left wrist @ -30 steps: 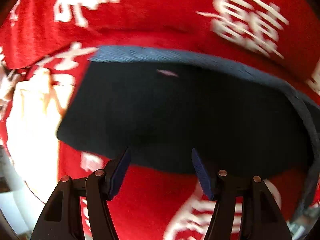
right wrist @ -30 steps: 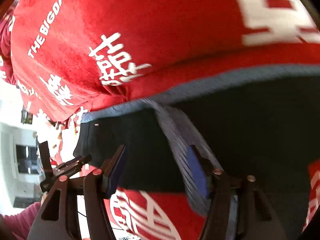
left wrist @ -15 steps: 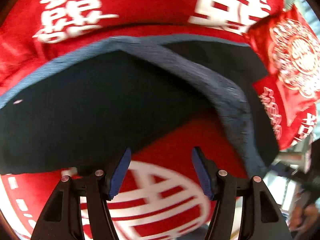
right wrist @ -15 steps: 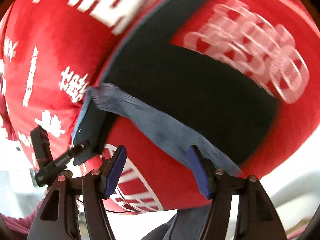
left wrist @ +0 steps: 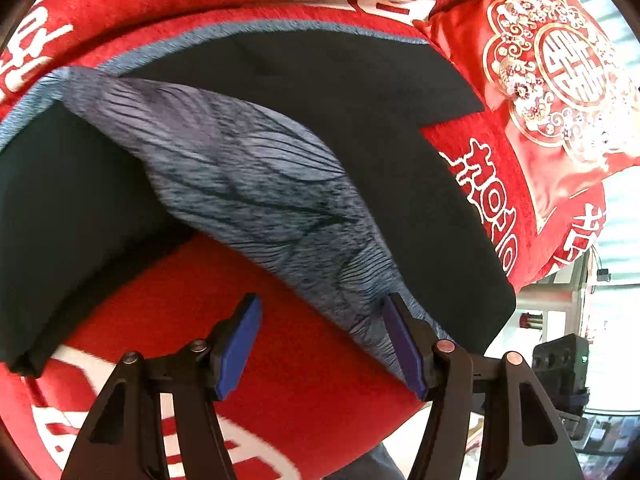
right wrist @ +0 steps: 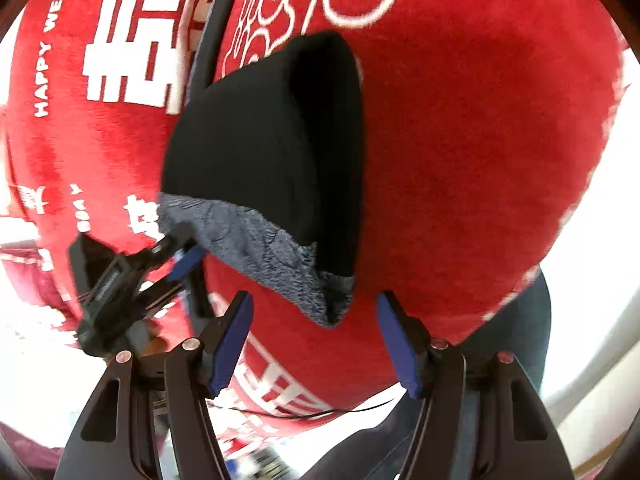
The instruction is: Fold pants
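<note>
Pants (left wrist: 304, 92) lie flat on the red blanket (left wrist: 304, 380), so with both grippers, left (left wrist: 322, 344) and right (right wrist: 316, 346), apart and empty, you bite the grey waistband (left wrist: 256, 200) squarely before folding.

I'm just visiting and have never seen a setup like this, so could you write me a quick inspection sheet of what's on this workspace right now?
Surface: red plush cover with white printed characters, spread under everything.
Job's things: black pants lying on the cover, with a grey fleecy lining turned out along one fold.
Clutter: red satin cushion with gold embroidery, beside the pants.
Grippers: left gripper open, nothing between its blue pads, right-hand pad at the lining's edge; right gripper open and empty, just short of the lining's corner.
Cables: thin black cable along the cover's near edge.
Surroundings: bright room; a black device beyond the cover; details too blurred.
</note>
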The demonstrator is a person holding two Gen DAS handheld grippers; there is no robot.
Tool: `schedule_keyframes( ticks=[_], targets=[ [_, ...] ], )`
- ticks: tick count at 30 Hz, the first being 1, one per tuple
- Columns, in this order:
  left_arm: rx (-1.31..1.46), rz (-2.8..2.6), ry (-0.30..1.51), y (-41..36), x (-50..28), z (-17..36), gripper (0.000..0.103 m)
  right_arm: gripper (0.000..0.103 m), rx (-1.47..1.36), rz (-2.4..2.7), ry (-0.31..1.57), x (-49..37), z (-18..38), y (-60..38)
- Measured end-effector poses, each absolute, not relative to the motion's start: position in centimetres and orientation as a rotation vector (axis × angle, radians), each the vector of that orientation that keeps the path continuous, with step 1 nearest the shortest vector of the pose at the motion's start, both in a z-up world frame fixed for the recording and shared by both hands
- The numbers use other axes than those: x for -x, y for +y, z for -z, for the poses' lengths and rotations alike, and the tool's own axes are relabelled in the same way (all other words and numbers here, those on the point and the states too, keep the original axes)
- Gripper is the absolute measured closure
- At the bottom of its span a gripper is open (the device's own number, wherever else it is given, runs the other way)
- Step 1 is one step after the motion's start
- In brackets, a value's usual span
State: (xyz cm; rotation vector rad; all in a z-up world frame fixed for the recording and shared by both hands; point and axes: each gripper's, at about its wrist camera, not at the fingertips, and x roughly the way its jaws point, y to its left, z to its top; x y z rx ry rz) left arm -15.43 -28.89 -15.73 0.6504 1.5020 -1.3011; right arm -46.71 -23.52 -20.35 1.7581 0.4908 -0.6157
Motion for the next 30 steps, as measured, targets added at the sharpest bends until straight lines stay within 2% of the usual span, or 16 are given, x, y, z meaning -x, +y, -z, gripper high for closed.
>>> schedule_keyframes(
  ticks=[3, 4, 5, 6, 7, 8, 9, 15, 21, 27, 28, 29, 30],
  targets=[
    [-0.641, 1.281, 1.498, -29.0, 15.9, 15.8, 0.039, 0.036, -1.835, 0.515, 0.438, 46.6, 21.9, -24.2],
    [-0.636, 1.280, 1.504, -29.0, 15.9, 15.8, 0.039, 0.047, -1.855, 0.500, 0.428, 46.7, 22.2, -24.3],
    [-0.617, 1.277, 1.524, -29.1, 15.9, 15.8, 0.039, 0.081, -1.866, 0.502, 0.439, 46.8, 22.3, -24.4],
    [-0.600, 1.275, 1.542, -29.3, 15.9, 15.8, 0.041, 0.089, -1.864, 0.520, 0.467, 47.0, 22.2, -24.5],
    [-0.596, 1.269, 1.549, -29.4, 15.8, 15.8, 0.052, 0.091, -1.864, 0.536, 0.474, 47.3, 21.9, -24.7],
    [-0.600, 1.266, 1.550, -29.5, 15.8, 15.7, 0.074, 0.091, -1.859, 0.541, 0.461, 47.5, 21.4, -24.8],
    [-0.612, 1.263, 1.559, -29.8, 15.9, 15.6, 0.079, 0.092, -1.843, 0.543, 0.442, 47.8, 20.5, -25.1],
    [-0.550, 1.277, 1.495, -31.3, 15.3, 11.3, 0.079, 0.092, -1.723, 0.460, 0.401, 47.1, 14.4, -30.1],
    [-0.505, 1.293, 1.428, -35.8, 13.9, 8.8, 0.079, 0.092, -1.607, 0.420, 0.355, 46.2, 9.7, -39.6],
    [-0.514, 1.299, 1.327, -41.7, 12.0, 7.7, 0.078, 0.092, -1.477, 0.412, 0.465, 42.7, 8.5, -50.3],
    [-0.526, 1.293, 1.312, -42.6, 11.8, 7.7, 0.070, 0.092, -1.465, 0.416, 0.487, 41.9, 8.8, -52.1],
    [-0.539, 1.276, 1.296, -43.3, 11.5, 7.6, 0.056, 0.092, -1.455, 0.425, 0.508, 41.4, 9.1, -53.4],
    [-0.549, 1.256, 1.277, -43.6, 11.1, 7.4, 0.050, 0.092, -1.447, 0.437, 0.532, 40.9, 9.6, -54.5]
  ],
)
